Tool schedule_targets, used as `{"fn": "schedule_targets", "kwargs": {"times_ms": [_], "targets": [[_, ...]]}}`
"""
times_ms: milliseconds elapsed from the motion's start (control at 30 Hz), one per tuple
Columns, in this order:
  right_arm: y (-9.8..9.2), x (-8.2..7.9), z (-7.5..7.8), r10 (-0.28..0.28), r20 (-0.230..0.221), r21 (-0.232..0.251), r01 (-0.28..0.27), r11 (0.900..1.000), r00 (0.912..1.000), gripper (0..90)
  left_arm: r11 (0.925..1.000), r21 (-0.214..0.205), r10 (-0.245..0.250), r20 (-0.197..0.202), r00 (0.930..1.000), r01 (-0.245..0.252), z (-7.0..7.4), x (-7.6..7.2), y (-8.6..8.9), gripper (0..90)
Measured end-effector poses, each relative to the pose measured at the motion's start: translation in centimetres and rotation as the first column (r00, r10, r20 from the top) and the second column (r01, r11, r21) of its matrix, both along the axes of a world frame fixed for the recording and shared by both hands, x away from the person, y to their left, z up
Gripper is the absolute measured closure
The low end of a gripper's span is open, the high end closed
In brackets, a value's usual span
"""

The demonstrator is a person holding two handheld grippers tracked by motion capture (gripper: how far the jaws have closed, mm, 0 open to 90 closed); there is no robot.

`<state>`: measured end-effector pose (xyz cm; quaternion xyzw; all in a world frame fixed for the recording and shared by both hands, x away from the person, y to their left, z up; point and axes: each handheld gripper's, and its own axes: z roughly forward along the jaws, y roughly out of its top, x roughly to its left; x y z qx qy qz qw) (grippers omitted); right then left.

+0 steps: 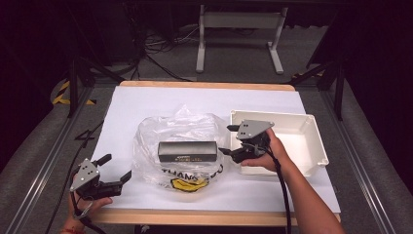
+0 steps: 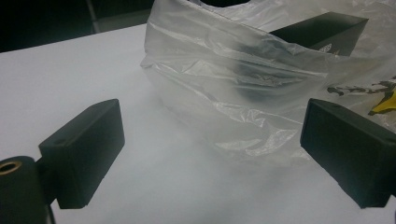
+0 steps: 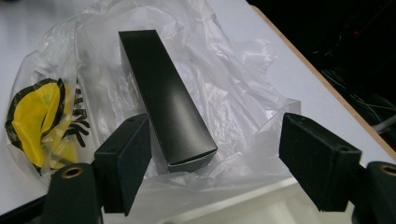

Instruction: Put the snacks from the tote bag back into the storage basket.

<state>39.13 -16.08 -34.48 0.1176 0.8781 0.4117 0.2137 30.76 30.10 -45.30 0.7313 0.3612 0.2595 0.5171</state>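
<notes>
Both jaw pairs spread wide, gripping nothing, either side of a clear bag (image 1: 181, 148).
Left gripper (image 1: 114, 169) sits near the table's (image 1: 146, 97) front left corner, apart from the bag; right gripper (image 1: 230, 140) hovers at the bag's right edge, beside a white bin (image 1: 311, 141). Black box (image 1: 187, 152) lies on the bag, mid-table.
</notes>
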Motion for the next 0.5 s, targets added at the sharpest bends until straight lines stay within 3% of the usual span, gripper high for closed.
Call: {"fn": "schedule_targets", "kwargs": {"times_ms": [267, 500], "targets": [[2.3, 1.0, -0.3, 0.055, -0.035, -0.073, -0.058, 0.9957, 0.9979, 26.2, 1.0, -0.003, -0.006, 0.002, 1.0, 0.006, 0.0, 0.1, 0.0, 7.2], [3.5, 1.9, -0.9, 0.081, -0.069, -0.104, -0.087, 0.9908, 0.9944, 27.4, 1.0, -0.005, 0.002, -0.002, 1.0, -0.002, -0.1, 0.0, 0.0, 7.3]]}}
